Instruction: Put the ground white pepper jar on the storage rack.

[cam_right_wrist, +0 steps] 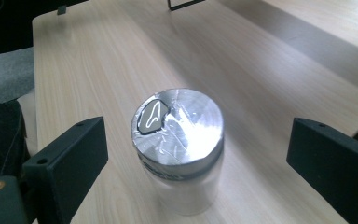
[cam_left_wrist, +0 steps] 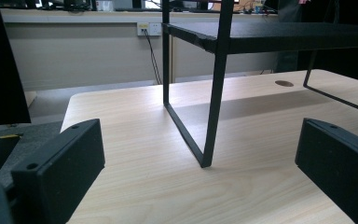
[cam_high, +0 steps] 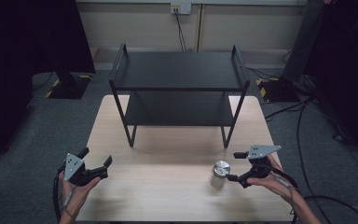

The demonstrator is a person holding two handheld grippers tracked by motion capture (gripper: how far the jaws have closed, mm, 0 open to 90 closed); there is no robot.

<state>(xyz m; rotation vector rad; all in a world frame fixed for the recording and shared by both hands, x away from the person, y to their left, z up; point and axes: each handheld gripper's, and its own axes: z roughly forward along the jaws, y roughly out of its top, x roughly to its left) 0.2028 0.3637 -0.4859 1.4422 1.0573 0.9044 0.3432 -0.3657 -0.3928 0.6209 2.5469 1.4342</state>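
A small clear jar (cam_high: 220,174) with a silver foil lid stands upright on the wooden table (cam_high: 158,196), at the front right. My right gripper (cam_high: 234,166) is open just to its right, jaws pointing left at it. In the right gripper view the jar (cam_right_wrist: 179,135) sits between the two spread jaws, and neither one touches it. My left gripper (cam_high: 95,157) is held open at the front left of the table with nothing in it. Its own view looks past the wide-apart jaws at the front left leg of a black rack (cam_left_wrist: 214,93).
The black two-shelf metal rack (cam_high: 179,70) stands on the back half of the table, both shelves bare. A wall socket (cam_high: 181,8) with a cable is behind it. Cables (cam_high: 303,121) and stand bases (cam_high: 279,88) lie on the grey floor to the right.
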